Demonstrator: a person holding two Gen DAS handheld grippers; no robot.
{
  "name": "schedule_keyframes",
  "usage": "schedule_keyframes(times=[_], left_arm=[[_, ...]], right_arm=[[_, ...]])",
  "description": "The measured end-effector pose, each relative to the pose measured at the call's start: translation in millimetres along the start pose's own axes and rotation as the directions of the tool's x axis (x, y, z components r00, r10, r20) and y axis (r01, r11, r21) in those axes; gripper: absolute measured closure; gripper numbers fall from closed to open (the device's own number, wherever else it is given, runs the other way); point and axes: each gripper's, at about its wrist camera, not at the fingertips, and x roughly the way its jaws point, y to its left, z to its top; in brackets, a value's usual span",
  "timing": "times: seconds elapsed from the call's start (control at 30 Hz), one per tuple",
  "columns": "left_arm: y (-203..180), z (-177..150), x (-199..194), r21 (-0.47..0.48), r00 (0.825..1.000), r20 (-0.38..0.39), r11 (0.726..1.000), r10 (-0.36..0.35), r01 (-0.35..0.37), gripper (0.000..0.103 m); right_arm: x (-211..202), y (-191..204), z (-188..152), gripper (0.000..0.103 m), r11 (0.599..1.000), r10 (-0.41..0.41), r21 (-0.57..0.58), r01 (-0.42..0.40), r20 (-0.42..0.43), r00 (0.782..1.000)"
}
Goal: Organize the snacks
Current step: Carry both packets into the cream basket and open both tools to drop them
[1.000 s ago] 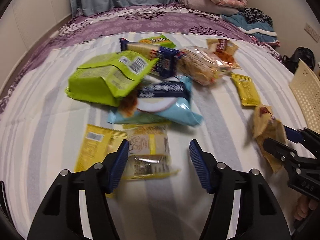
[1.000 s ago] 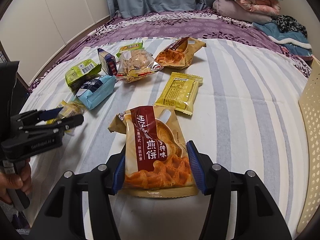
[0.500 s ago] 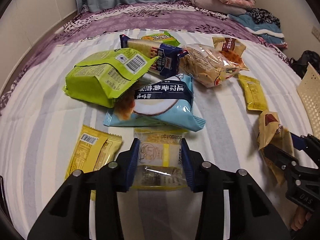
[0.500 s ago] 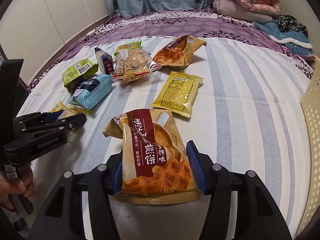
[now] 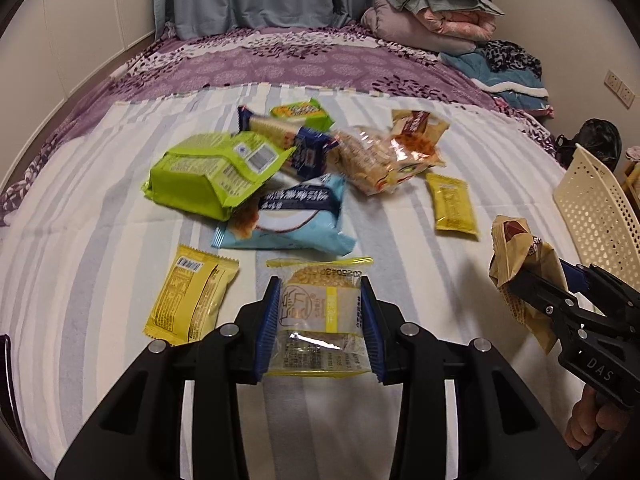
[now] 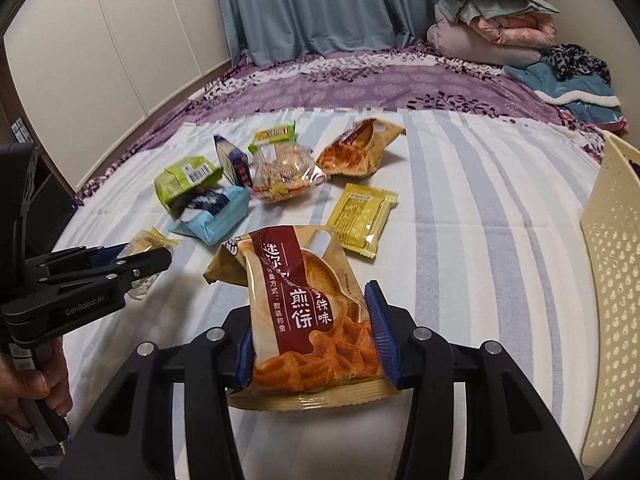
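The left gripper [image 5: 320, 322] pinches a clear cake packet [image 5: 319, 320] by its side edges. The right gripper [image 6: 314, 340] clamps the waffle bag [image 6: 308, 320] likewise, presumably for transfer to the cream basket [image 6: 612, 304].

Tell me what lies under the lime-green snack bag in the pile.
The lime-green bag leans on the light blue packet, covering its upper left corner, and overlaps the dark blue box. Whatever else lies beneath it is hidden.

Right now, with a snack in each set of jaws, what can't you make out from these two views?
- Basket: interior hidden in both views; only its perforated wall shows, cut by the right edge.
- Light blue pack: print motion-blurred in left view.
- Clear cake pack: its near end is hidden between the left gripper's jaws.
- Waffle bag: underside hidden in the right gripper.
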Motion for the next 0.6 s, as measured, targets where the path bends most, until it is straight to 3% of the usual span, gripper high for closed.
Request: schedule_keyframes(times=[0.33,0.6], left_arm=[[-62,21,-41,0.12,0.995,0.085,0.992,-0.056,0.045,0.064],[-128,33,-55,0.226,0.986,0.099,0.968,-0.134,0.109,0.064]], right_arm=[[-76,-39,12,0.055,0.996,-0.038,0.082,0.025,0.171,0.984],[-140,-104,6,0.055,0.968,-0.2,0.209,0.143,0.286,0.937]])
